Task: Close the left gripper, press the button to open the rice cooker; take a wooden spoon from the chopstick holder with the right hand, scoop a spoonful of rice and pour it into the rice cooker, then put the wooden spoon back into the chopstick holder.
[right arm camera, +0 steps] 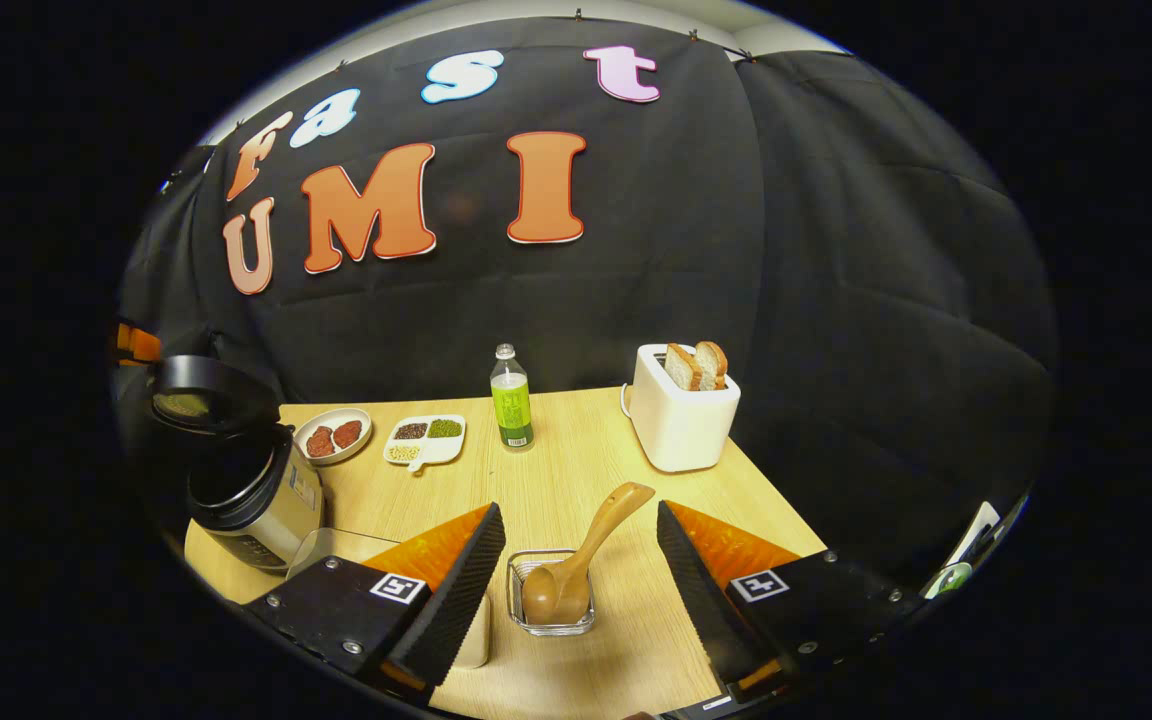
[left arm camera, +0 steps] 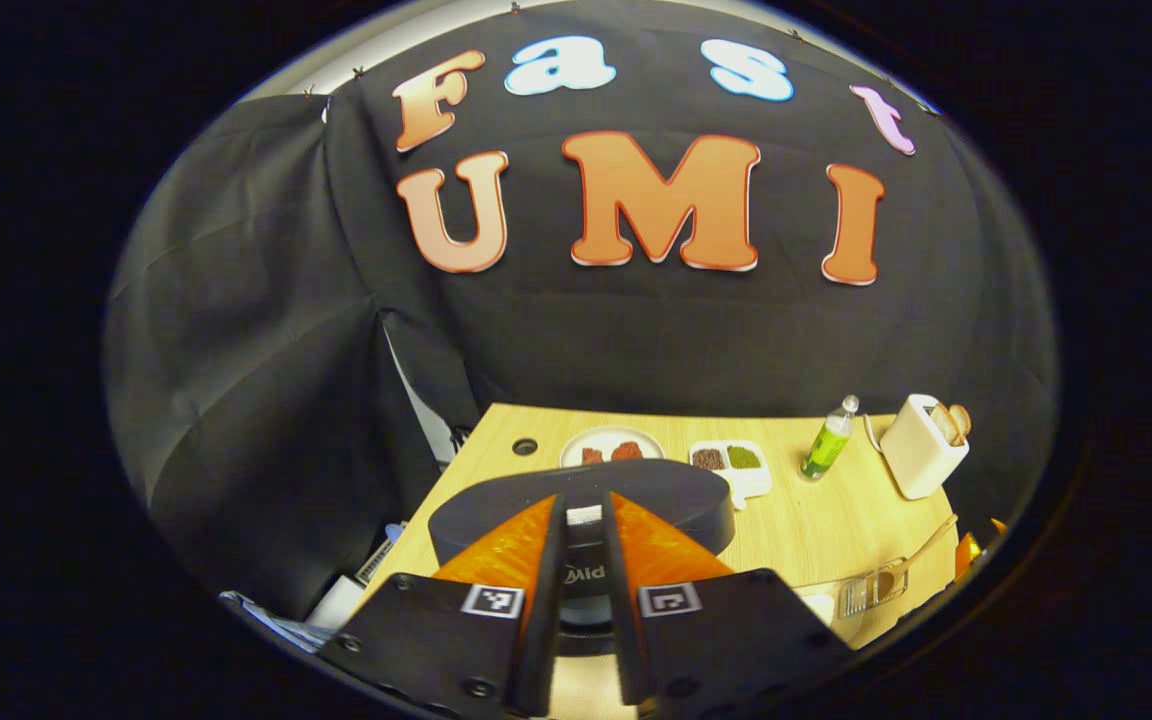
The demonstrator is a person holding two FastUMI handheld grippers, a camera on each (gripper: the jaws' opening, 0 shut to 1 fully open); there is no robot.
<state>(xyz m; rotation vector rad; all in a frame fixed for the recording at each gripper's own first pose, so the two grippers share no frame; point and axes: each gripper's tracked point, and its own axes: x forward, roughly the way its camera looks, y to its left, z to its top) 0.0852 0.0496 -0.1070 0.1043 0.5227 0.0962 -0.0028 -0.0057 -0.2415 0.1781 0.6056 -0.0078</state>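
Note:
In the right gripper view the rice cooker (right arm camera: pixel 261 500) stands at the table's left with its dark lid (right arm camera: pixel 206 392) raised. My right gripper (right arm camera: pixel 578 512) is open, its fingers spread either side of a clear chopstick holder (right arm camera: pixel 548 618). A wooden spoon (right arm camera: pixel 596 535) rests in that holder, bowl down, handle leaning up to the right. In the left gripper view my left gripper (left arm camera: pixel 586 505) is shut, just over the cooker's dark lid (left arm camera: pixel 676 500). The holder (left arm camera: pixel 871 590) and spoon (left arm camera: pixel 926 548) lie far to its right.
At the back of the table are a plate of red food (right arm camera: pixel 333 437), a white divided dish (right arm camera: pixel 426 440), a green bottle (right arm camera: pixel 511 400) and a white toaster (right arm camera: pixel 681 415) with bread. A clear container (right arm camera: pixel 321 548) sits by the cooker. A pale tub (right arm camera: pixel 476 632) hides behind my finger.

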